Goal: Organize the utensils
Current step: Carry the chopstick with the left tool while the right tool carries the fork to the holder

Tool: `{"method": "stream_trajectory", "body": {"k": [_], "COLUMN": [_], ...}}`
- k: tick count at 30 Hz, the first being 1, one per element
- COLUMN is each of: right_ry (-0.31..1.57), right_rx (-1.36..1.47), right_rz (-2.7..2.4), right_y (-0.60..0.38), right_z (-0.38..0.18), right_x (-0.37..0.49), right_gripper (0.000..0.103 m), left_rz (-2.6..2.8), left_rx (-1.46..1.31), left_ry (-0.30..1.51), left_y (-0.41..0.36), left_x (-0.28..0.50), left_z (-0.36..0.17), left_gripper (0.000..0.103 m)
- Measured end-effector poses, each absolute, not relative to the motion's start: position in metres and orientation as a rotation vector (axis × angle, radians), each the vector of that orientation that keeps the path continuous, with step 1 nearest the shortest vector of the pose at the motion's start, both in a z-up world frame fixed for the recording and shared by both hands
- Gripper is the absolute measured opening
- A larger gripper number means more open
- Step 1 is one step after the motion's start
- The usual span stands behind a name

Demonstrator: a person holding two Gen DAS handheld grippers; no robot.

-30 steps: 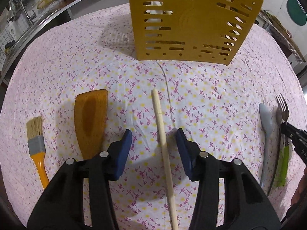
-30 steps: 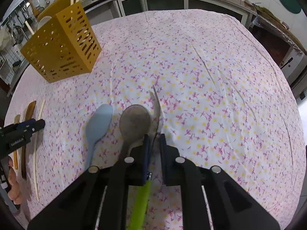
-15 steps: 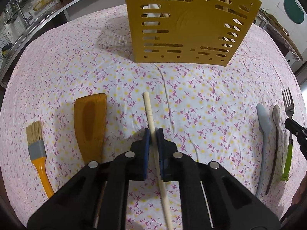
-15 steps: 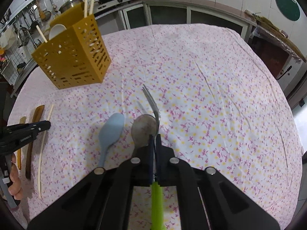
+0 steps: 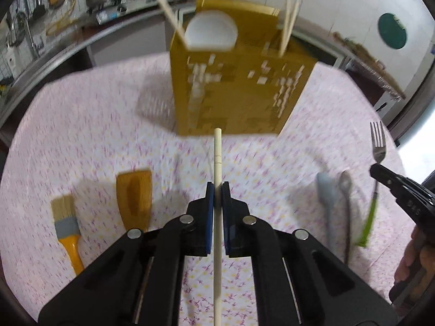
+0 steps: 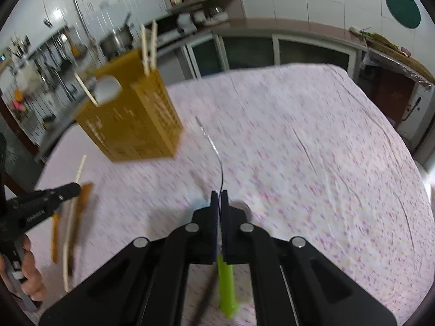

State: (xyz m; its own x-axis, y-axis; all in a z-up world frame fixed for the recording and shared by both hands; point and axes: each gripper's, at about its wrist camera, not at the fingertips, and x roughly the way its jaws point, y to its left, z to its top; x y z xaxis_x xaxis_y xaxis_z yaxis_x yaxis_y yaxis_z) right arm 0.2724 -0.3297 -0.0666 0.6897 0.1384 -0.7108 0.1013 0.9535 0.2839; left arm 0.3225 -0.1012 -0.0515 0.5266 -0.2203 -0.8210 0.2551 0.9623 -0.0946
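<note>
Between the blue pads of the left gripper sat a pale wooden chopstick, pinched tight, its free end reaching toward the foot of the yellow slotted holder. The right gripper was likewise clamped, on the neck of a fork with a green handle, tines curving out ahead of the pads. Both utensils hung clear of the flowered tablecloth.

On the cloth to the left of the chopstick lay a wooden spatula and, further left, a pastry brush with a yellow handle. To the right lay a pale blue spoon and just beside it a metal spoon.

The holder stood upright at the far side, with 3 chopsticks and a white spoon standing in it.
</note>
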Motion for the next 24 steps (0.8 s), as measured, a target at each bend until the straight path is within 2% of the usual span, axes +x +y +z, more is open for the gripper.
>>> {"method": "stream_trajectory", "body": {"k": [11,24], "right_ry": [0.679,0.586], "right_rx": [0.309,0.291], "right_rz": [0.063,0.132], "right_y": [-0.315,-0.294], "right_z": [-0.010,0.055], "right_x": [0.300,0.349], "right_gripper": [0.002,0.002], "left_rz": [-0.364,-0.336], "left_rx": [0.009,-0.002], "left_ry": [0.715,0.594], "left_y": [-0.099,-0.104], "left_x": [0.330,0.384], "left_z": [0.024,0.080], "left_gripper": [0.004,0.004]}}
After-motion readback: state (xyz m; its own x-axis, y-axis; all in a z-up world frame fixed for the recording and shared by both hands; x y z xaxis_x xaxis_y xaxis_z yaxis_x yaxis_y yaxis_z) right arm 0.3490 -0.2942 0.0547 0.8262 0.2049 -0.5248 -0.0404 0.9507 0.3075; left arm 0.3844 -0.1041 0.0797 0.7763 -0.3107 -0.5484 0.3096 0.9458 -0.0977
